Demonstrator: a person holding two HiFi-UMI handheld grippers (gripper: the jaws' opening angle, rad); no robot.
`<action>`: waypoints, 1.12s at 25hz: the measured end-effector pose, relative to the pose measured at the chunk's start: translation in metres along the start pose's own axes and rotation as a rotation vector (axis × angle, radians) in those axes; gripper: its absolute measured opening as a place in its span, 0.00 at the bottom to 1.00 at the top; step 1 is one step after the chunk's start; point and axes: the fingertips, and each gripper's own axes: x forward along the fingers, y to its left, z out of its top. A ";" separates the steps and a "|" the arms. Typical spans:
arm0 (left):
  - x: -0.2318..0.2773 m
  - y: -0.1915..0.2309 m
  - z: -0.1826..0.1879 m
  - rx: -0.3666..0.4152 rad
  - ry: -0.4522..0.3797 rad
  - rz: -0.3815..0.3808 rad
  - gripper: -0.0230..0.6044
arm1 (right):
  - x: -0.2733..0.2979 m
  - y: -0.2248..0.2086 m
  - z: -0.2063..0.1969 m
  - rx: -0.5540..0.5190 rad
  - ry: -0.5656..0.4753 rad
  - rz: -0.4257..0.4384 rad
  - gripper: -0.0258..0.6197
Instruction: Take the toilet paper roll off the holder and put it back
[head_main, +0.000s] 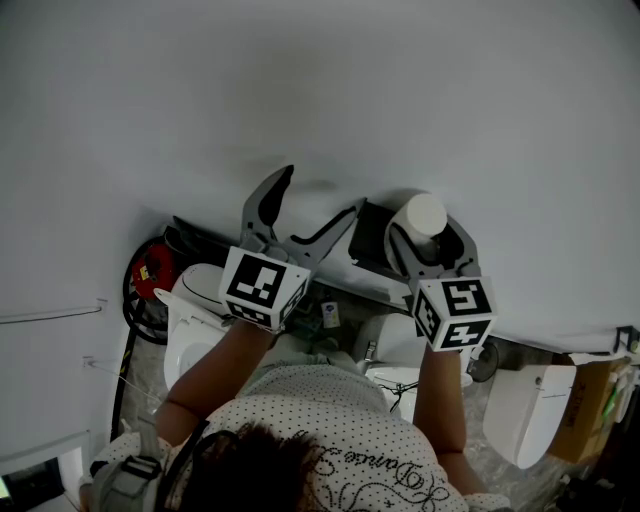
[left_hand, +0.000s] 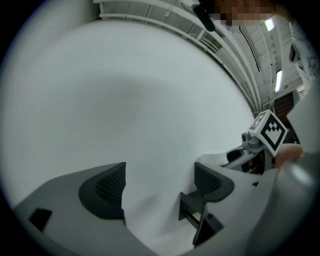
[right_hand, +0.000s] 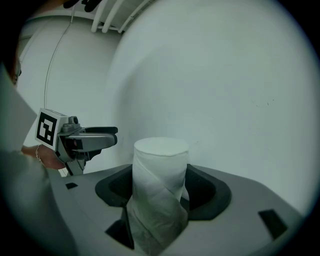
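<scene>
One white cylindrical toilet paper roll (right_hand: 160, 170) sits clamped in the right gripper's (head_main: 428, 240) jaws, off the single black wall holder (head_main: 372, 240) beside it. The left gripper (left_hand: 159, 184), second of two, gapes empty.

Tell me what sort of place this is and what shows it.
Probably a bathroom-fittings storeroom or test corner. Several white toilets crowd the floor, a black wall-mounted paper holder sits on the plain white wall, and a white toilet paper roll is beside it.
</scene>
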 end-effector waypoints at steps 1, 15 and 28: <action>0.000 0.000 0.000 0.001 -0.001 -0.002 0.69 | 0.000 0.001 0.000 0.001 0.001 0.005 0.52; 0.002 -0.004 0.002 -0.002 -0.001 -0.012 0.69 | -0.005 0.008 0.006 0.003 -0.023 0.037 0.67; 0.004 -0.009 0.012 -0.008 -0.022 -0.044 0.69 | -0.028 0.002 0.052 0.010 -0.206 0.013 0.66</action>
